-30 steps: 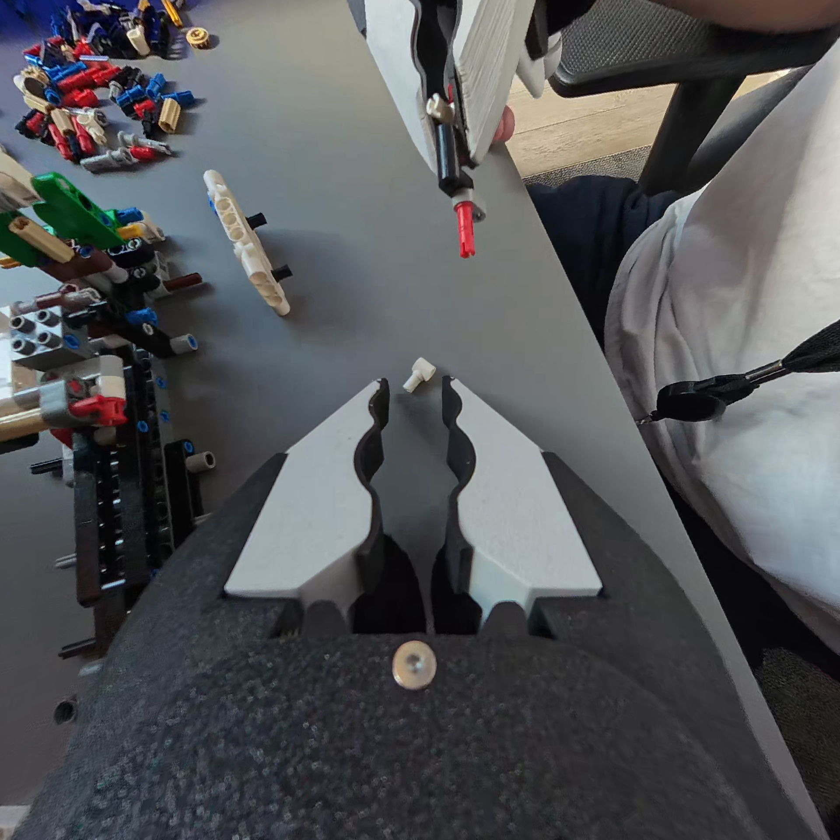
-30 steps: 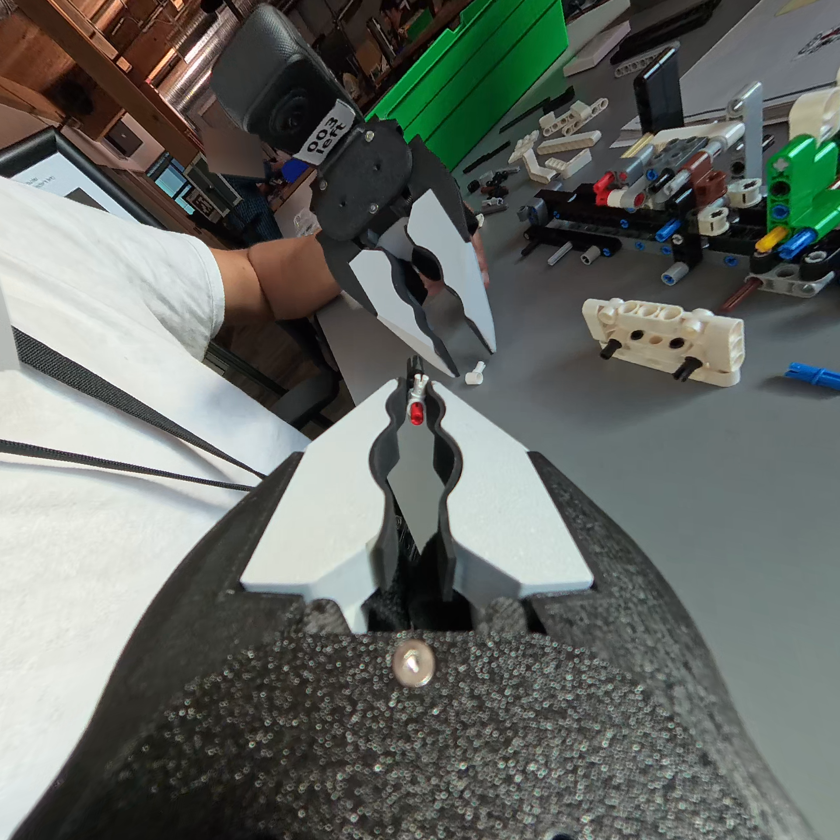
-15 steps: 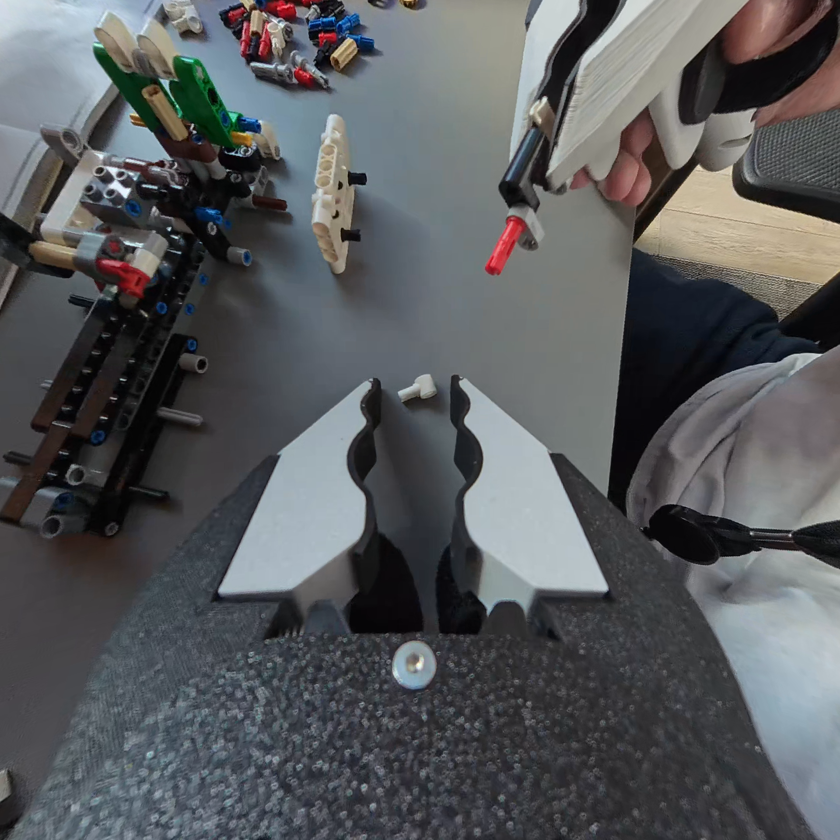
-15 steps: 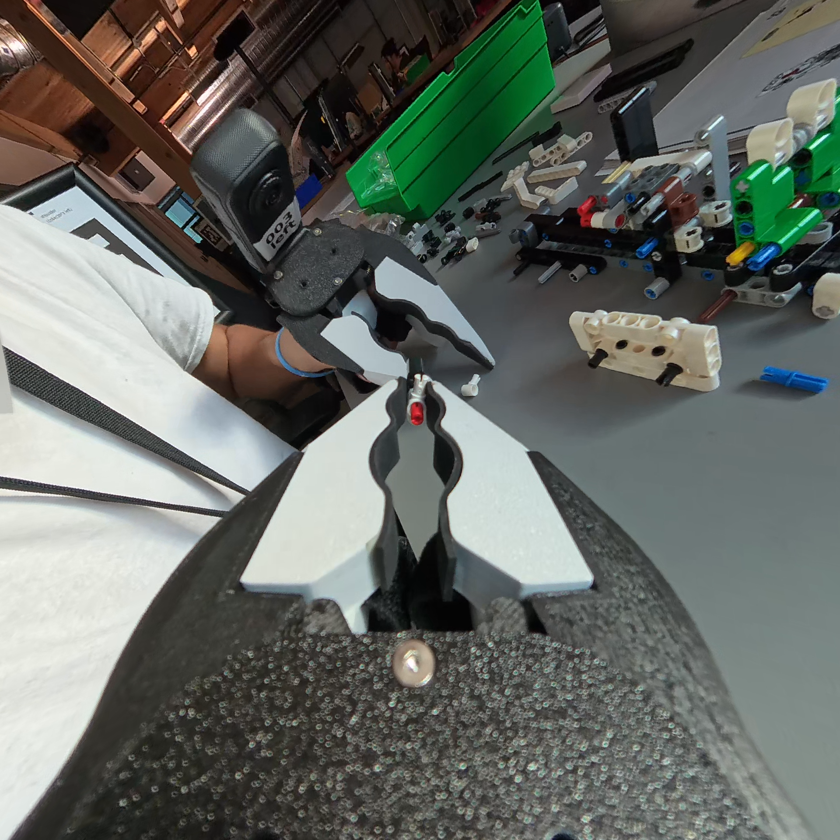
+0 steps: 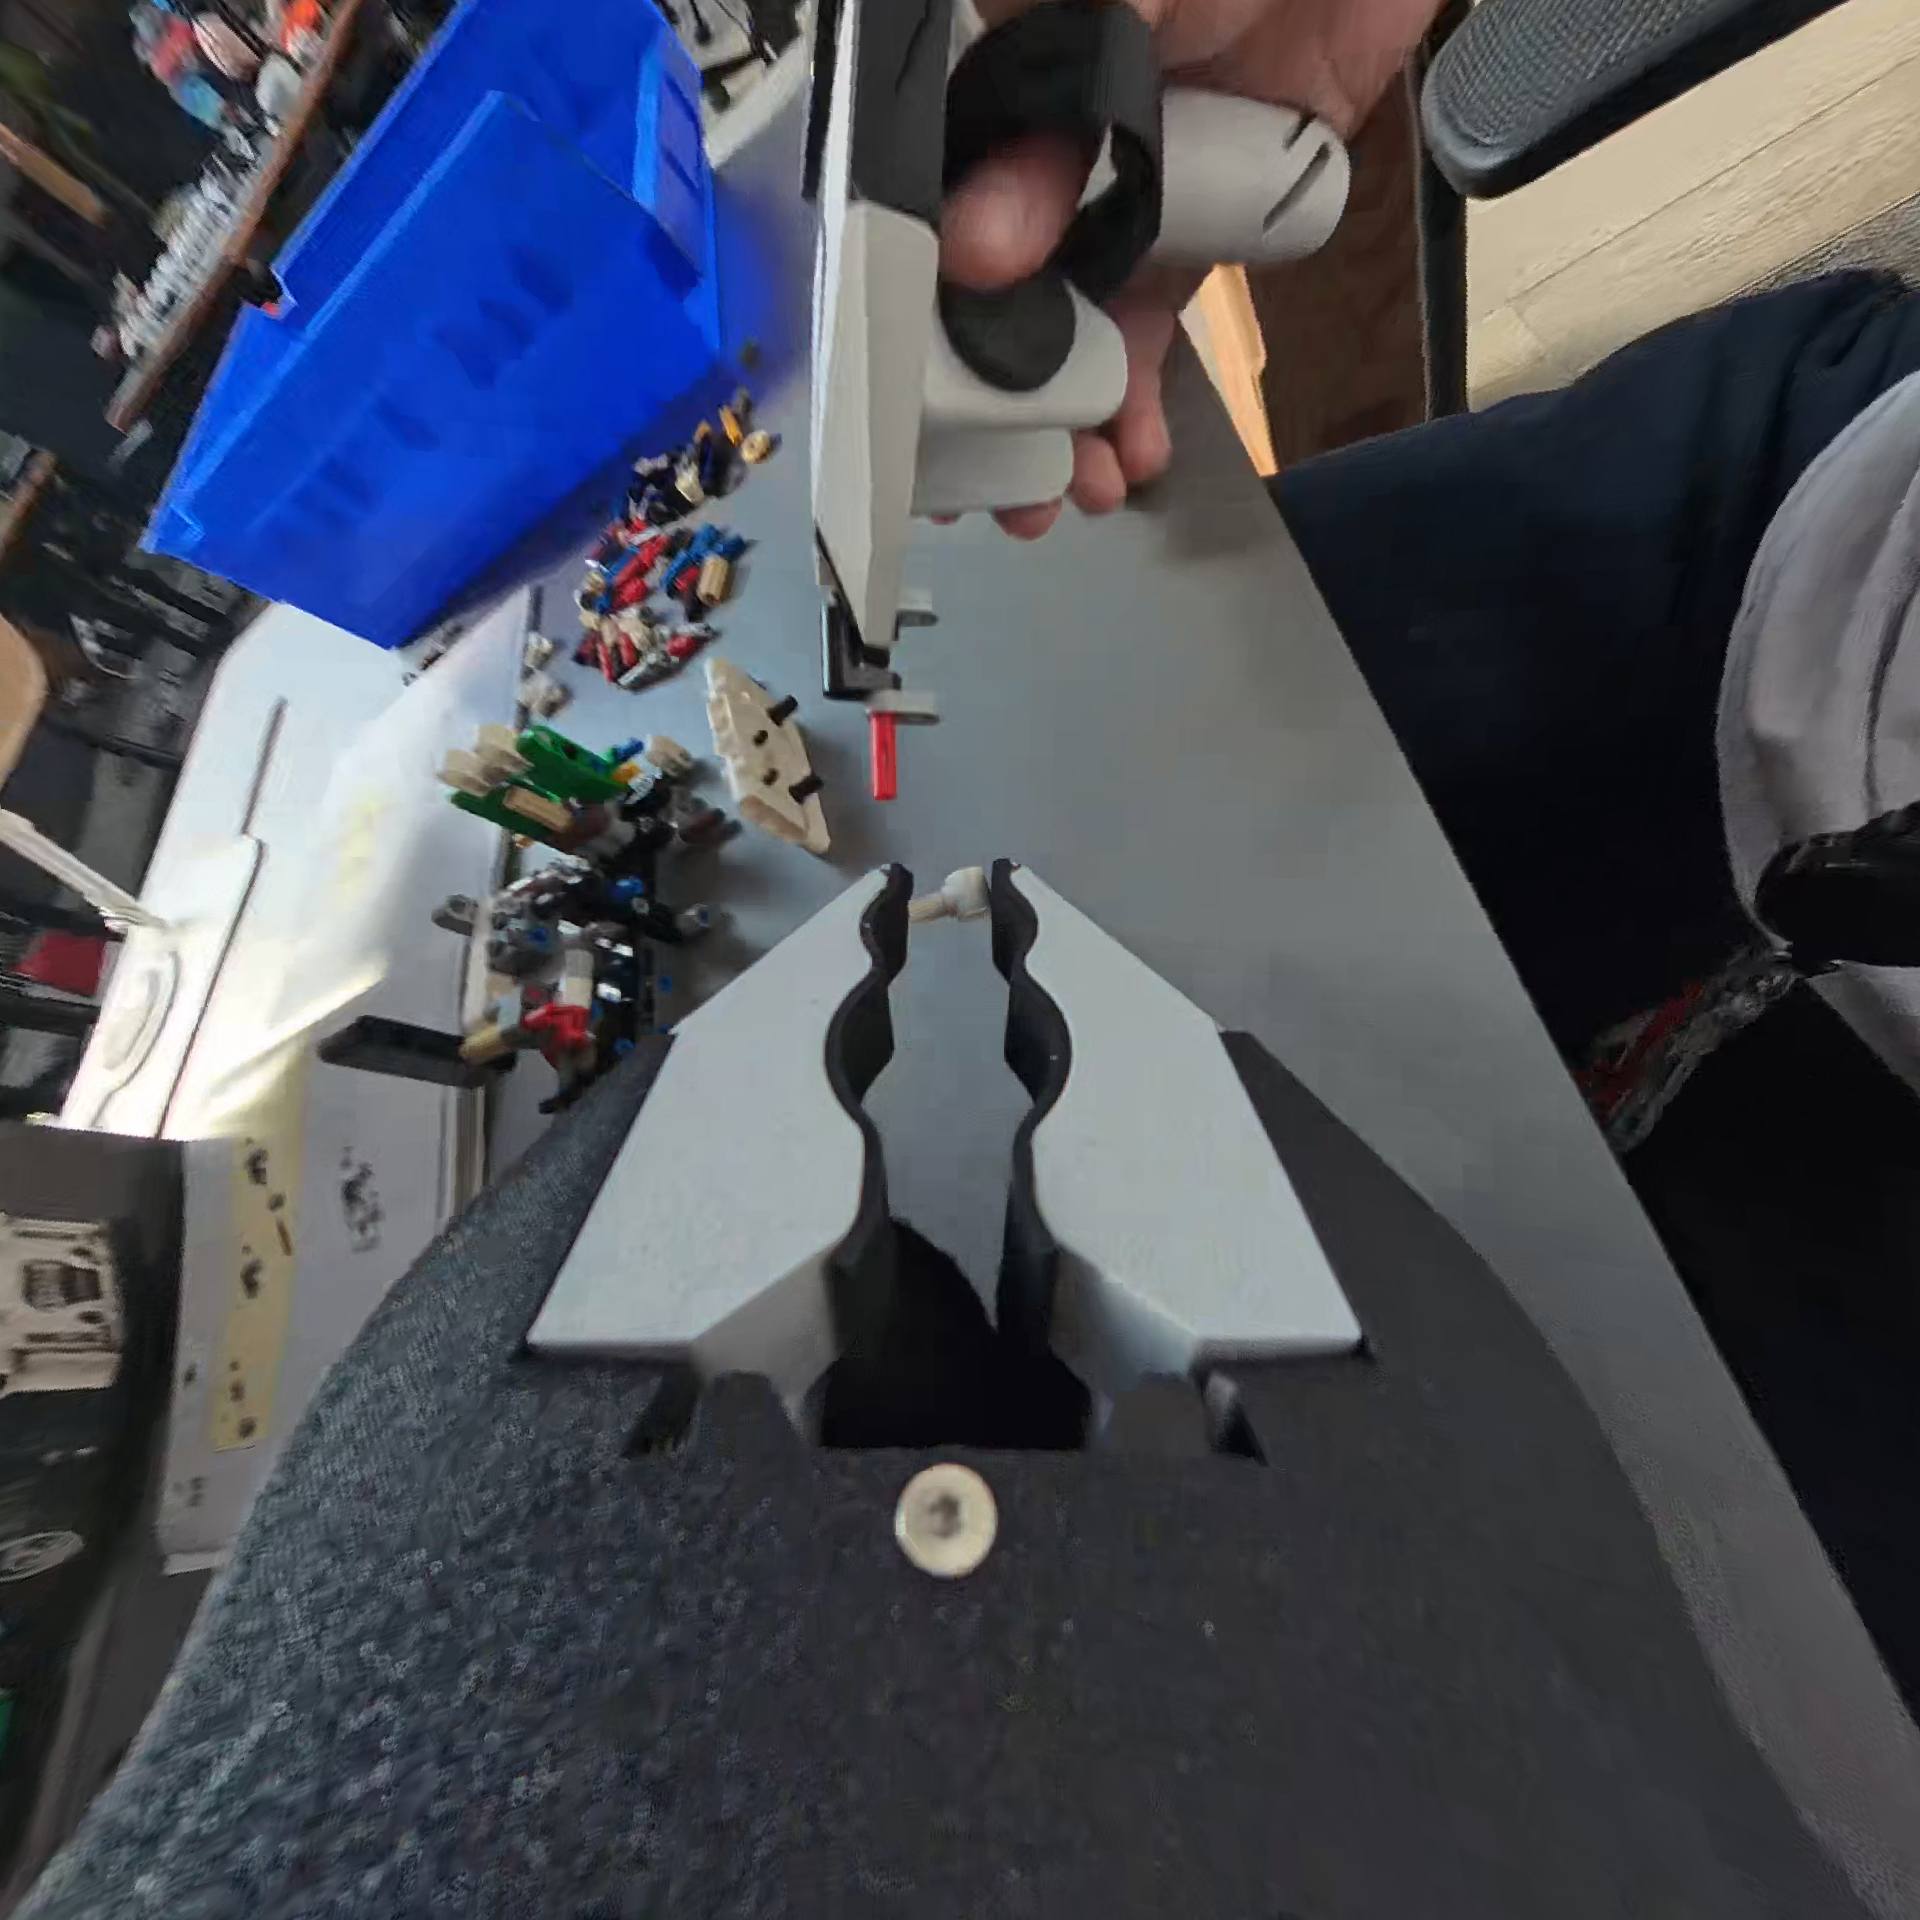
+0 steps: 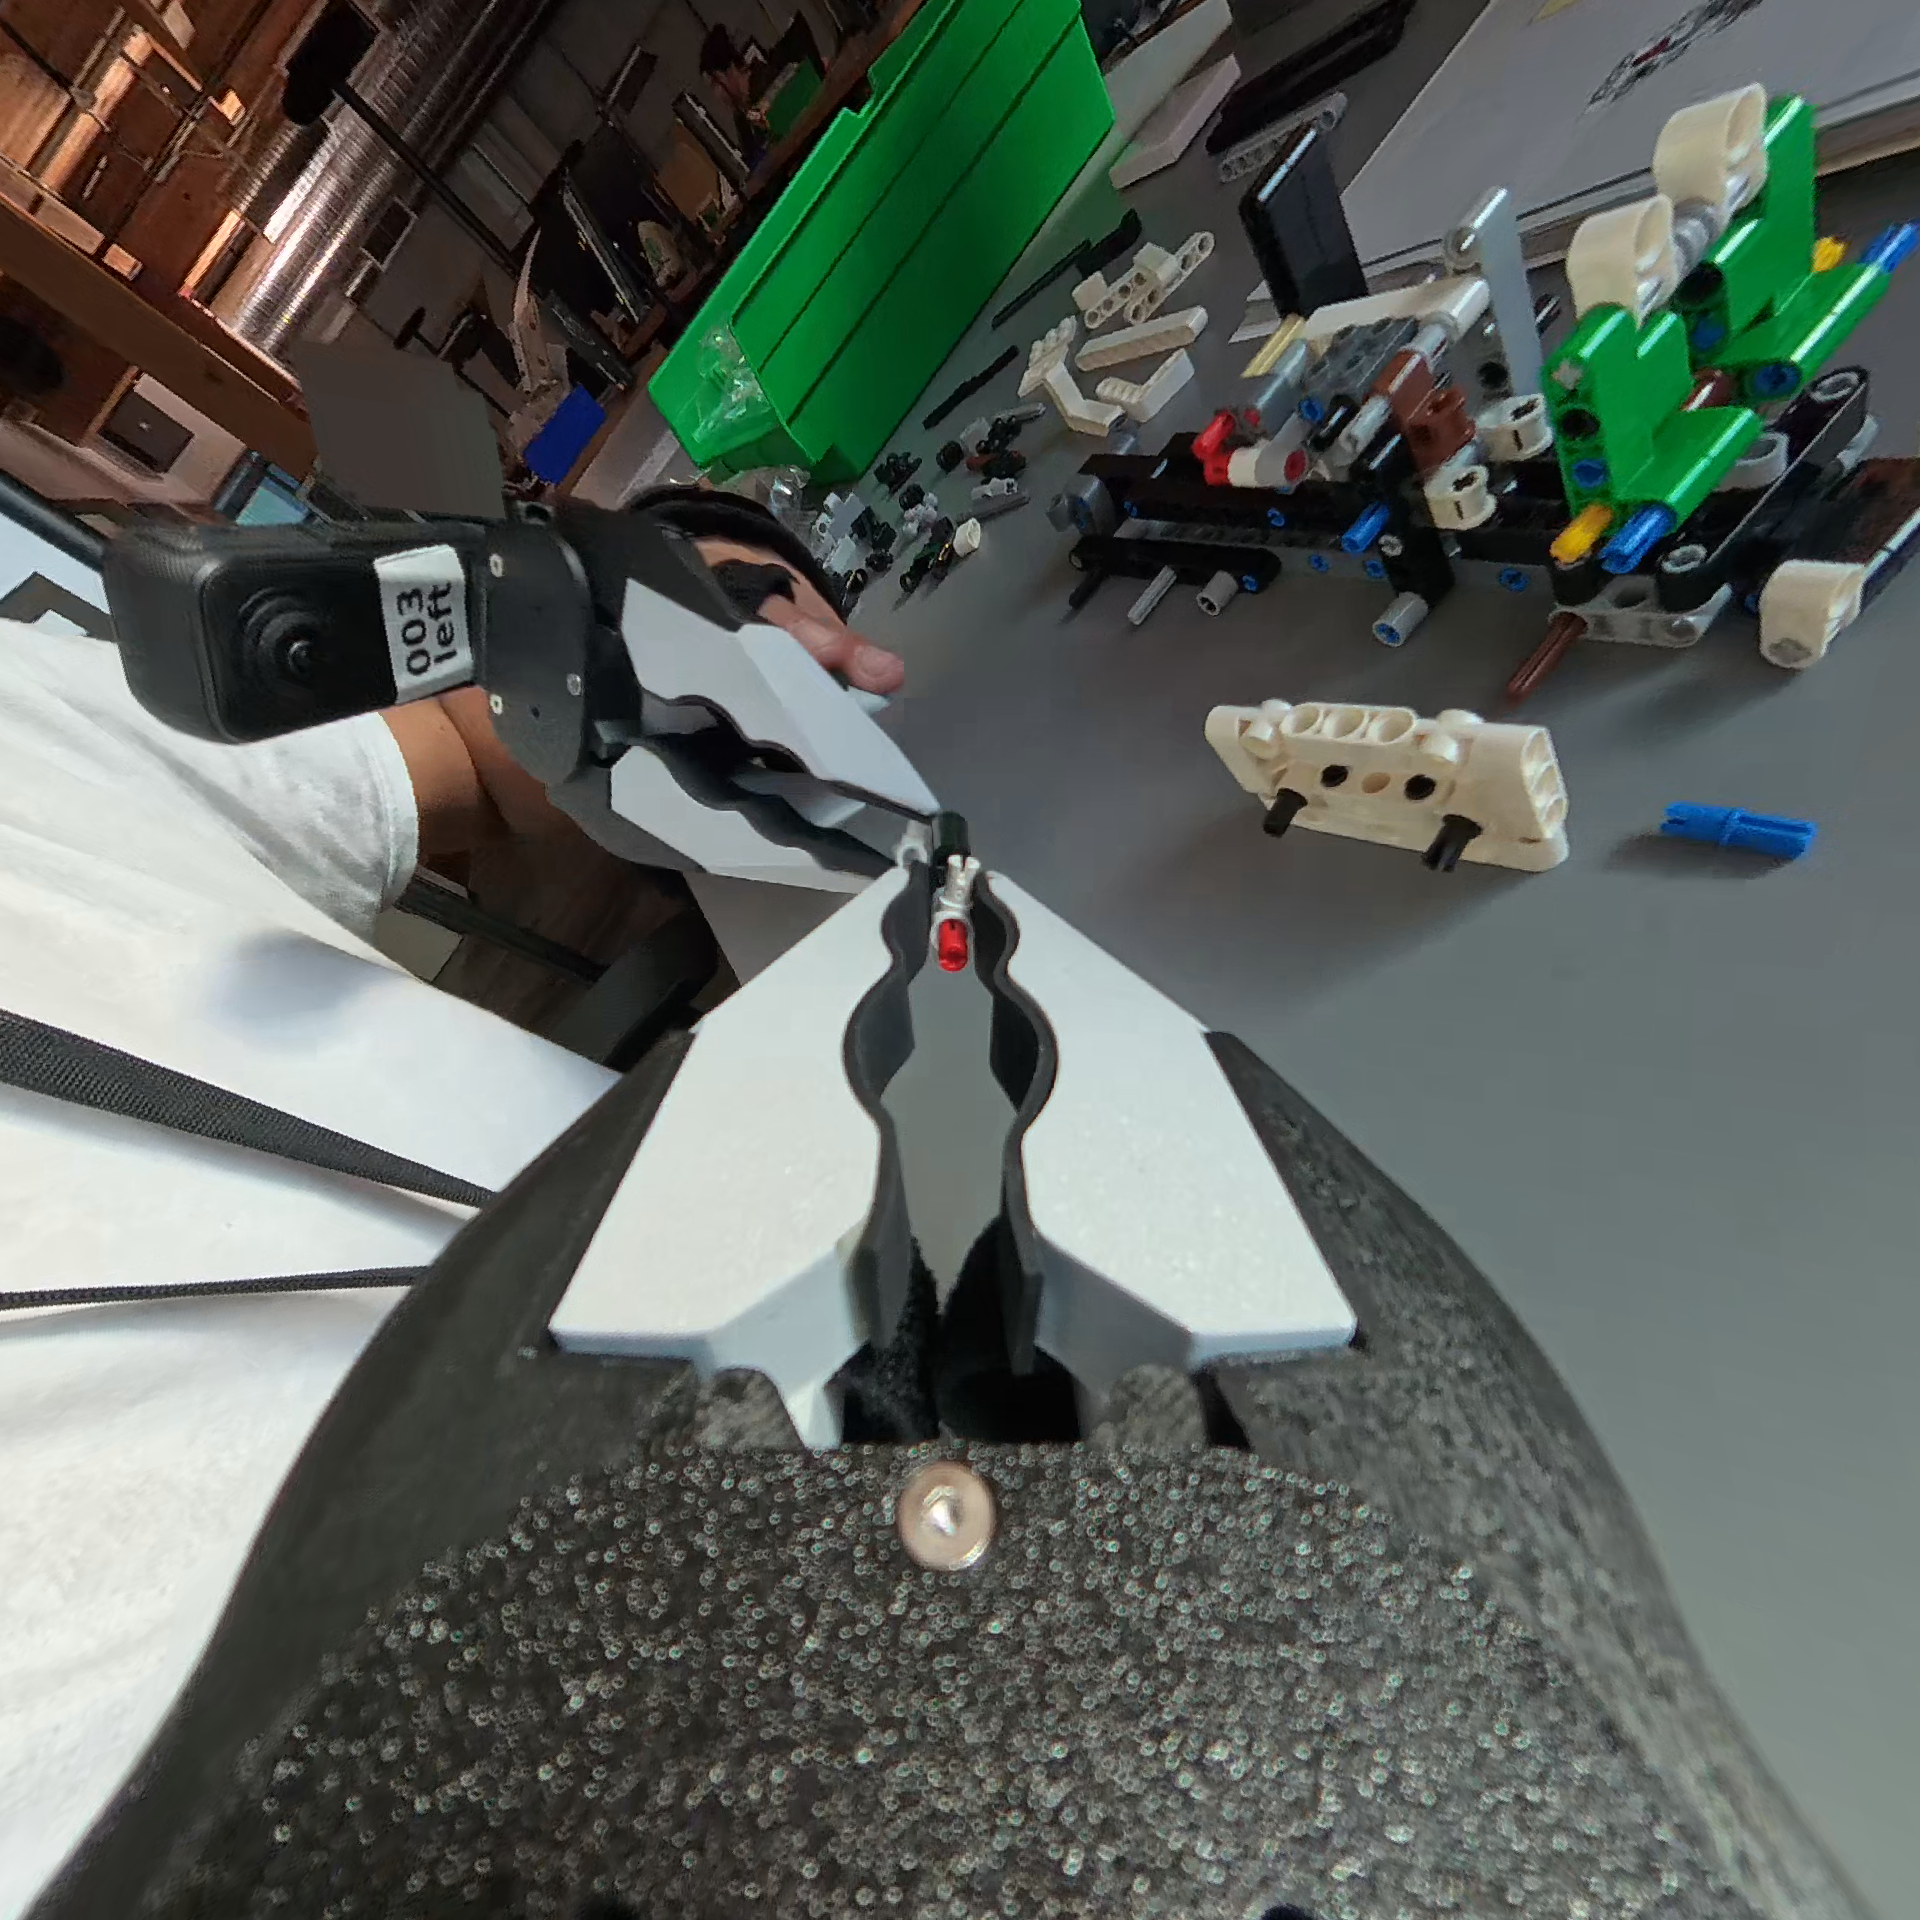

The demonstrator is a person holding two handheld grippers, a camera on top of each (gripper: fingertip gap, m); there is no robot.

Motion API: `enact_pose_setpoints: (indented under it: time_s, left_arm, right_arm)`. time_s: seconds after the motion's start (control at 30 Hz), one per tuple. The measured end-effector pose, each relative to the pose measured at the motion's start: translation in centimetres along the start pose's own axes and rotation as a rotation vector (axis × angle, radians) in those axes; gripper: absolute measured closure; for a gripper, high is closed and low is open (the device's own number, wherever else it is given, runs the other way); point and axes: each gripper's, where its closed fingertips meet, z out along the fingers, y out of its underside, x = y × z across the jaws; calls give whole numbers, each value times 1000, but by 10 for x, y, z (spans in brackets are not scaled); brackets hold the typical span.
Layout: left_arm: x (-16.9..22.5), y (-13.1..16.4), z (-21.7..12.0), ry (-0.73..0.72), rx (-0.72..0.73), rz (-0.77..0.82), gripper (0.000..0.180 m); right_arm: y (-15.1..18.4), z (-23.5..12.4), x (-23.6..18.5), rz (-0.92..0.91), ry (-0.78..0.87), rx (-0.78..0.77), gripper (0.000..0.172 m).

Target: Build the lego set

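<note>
A small pin (image 5: 951, 896) sits crosswise between the left gripper's fingers (image 5: 883, 914), over the desk (image 5: 1195, 831). Ahead of them hangs the right gripper (image 5: 868, 665); to their left lie a holed panel (image 5: 764, 764), a half-built model (image 5: 561, 894) and a bin (image 5: 447, 343) beyond.

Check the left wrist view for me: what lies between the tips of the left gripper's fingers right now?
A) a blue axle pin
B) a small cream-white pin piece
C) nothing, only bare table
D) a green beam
B: a small cream-white pin piece lies crosswise between the tips of the left gripper, above the grey table. The blue pin lies far off on the table.
</note>
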Motion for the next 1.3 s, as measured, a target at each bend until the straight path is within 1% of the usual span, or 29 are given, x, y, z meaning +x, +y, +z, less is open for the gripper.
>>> enact_pose_setpoints:
  time_s: [0.03,0.1,0.13,0.23,0.33,0.37,0.43,0.5,0.67,0.83,0.9,0.97,1.0,1.13,1.2,1.3]
  left_arm:
    - [-7,-5,-6,-50,36,64,167]
    - [-17,-8,-13,-110,70,157,168]
    - [-22,-5,-14,-124,64,179,168]
    - [-23,5,-14,-123,88,187,168]
    - [-20,4,-19,-123,126,208,168]
    - [-19,4,-20,-115,138,196,176]
    - [-18,11,-18,-88,108,159,176]
    - [-15,8,-18,-54,125,127,176]
    - [-18,12,-17,-40,119,87,175]
    - [-13,11,-17,-31,118,97,175]
    - [-9,19,-15,3,70,55,175]
    - [0,31,-12,76,-12,-34,175]
    - [2,34,-12,101,-31,-64,175]
    - [11,32,-15,189,-37,-153,175]
    - [17,36,-14,223,-67,-152,175]
    - [19,37,-13,230,-73,-143,175]
  right_arm:
    - [-3,4,-2,19,-25,0,166]
    - [-10,12,-11,66,-107,-9,166]
    - [-14,17,-12,71,-123,-11,166]
    - [-14,30,-9,25,-127,-50,166]
    - [-12,34,-4,-5,-101,-72,166]
    - [-12,33,-5,-11,-110,-75,166]
    - [-11,33,-5,-7,-108,-69,166]
    - [-12,32,-7,0,-116,-60,166]
    - [-9,34,-3,-14,-77,-64,166]
    - [-8,36,-6,31,-95,-72,166]
    - [-7,35,-5,37,-85,-74,166]
    - [-4,35,-4,27,-71,-87,166]
    - [-3,36,-5,28,-73,-95,166]
    - [2,38,-7,50,-87,-134,166]
    - [2,38,-6,55,-90,-138,166]
    - [3,38,-6,43,-86,-134,166]
